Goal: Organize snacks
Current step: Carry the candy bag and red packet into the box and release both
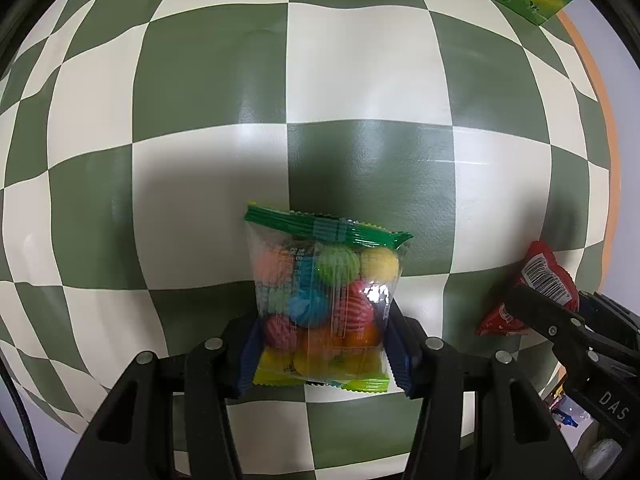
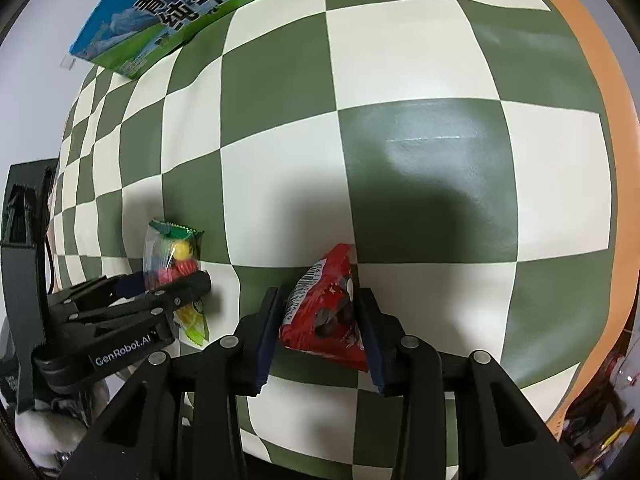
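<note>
Two grippers are loaded, one snack each. My left gripper point(image 1: 320, 344) points almost straight down, its blue pads pinching the lower part of a clear candy bag point(image 1: 324, 300) from both sides; the green-sealed top stands free beyond the pads, so the coloured sweets stay visible and are not crushed. My right gripper point(image 2: 320, 328) is pressed onto a red snack packet point(image 2: 324, 312), gripping it across its width with the barcode end point(image 2: 310, 278) projecting past the pads. Both packets appear to hang above the green-and-white checkered tablecloth point(image 1: 360, 80); whether either touches it I cannot tell. The two tools sit side by side, near but not touching, which keeps the packets from colliding. Far across the cloth, at its far edge, stands a blue-and-green milk carton point(image 2: 168, 20). No container shows in either view, so I judge the sorting destination undecided.
</note>
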Motion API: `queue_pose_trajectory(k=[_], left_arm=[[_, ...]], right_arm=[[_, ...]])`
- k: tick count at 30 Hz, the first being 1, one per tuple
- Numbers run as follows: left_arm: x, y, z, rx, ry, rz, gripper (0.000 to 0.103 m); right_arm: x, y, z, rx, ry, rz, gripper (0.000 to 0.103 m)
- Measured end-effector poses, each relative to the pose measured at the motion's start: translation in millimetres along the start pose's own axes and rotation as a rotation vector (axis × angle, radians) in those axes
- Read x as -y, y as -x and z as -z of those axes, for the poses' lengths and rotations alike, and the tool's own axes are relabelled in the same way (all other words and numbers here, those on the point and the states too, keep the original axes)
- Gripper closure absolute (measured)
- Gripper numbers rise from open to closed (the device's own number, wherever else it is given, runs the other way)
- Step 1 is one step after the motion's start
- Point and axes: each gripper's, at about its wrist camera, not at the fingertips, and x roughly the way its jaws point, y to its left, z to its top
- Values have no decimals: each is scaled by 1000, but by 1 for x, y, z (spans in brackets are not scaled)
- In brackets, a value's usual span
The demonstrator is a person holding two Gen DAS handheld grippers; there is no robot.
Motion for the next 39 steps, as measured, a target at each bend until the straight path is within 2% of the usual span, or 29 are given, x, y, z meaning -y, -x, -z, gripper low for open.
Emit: queue_pose_trajectory(k=[7,9,14,20,25,30,35,39], left_arm=[[-4,38,11,42,-24,-10,54],[-4,45,11,59,-26,0,54],[-1,92,2,125,-33,39,54],[3,160,-31,237,-37,122,54],[-1,213,-84,322,-53,156,54],[-4,234,-140,359,-85,89,54],[-21,225,-198,323,-91,-22,53],[-41,200,-239,247,-64,-54,53]], right_arm=[[-6,6,4,51,14,14,67],[-9,13,4,65,18,-3,67],[-18,37,-4,107,25,-64,67],[-30,88,-33,190,43,-153,67],[-39,142,-80,282,71,-213,67],[-54,185,-137,370,131,-184,67],[-64,199,-199,394,178,-78,67],[-62,186,-256,337,180,4,67]])
